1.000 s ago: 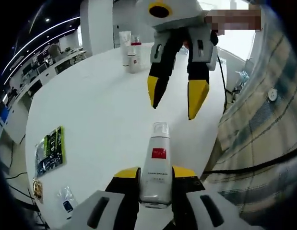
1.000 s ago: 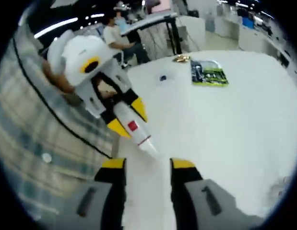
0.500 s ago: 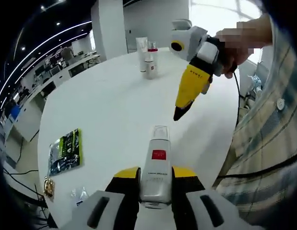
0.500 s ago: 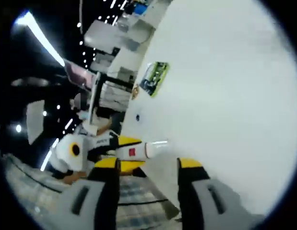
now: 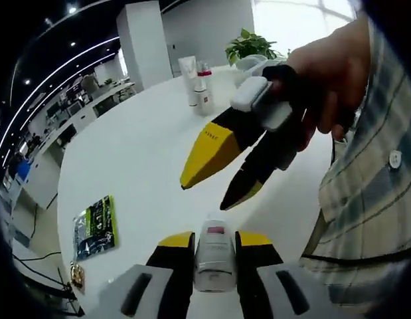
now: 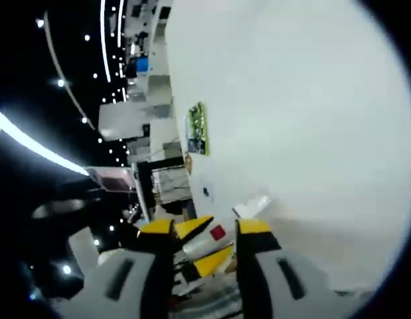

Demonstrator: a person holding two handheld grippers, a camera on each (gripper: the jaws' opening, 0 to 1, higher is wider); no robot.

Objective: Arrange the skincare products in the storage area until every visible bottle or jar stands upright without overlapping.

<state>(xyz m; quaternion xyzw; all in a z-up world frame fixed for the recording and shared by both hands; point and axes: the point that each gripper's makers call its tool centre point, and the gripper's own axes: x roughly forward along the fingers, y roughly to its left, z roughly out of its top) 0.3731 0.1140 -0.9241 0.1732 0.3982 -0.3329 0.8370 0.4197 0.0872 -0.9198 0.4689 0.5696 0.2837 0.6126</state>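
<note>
Open-plan office: rows of desks (image 5: 92, 106), strip ceiling lights (image 5: 52, 63), white pillar (image 5: 142, 43), potted plant (image 5: 248, 45).

White pillar (image 5: 140, 41), ceiling light strips (image 5: 56, 56), window (image 5: 291, 20).

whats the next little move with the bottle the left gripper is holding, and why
Probably carry it across to the far group and set it down upright beside them. The left gripper is shut on the white bottle above the white table, while a tube and a red-capped bottle already stand upright at the far edge. The right gripper hangs open close ahead, holding nothing.
</note>
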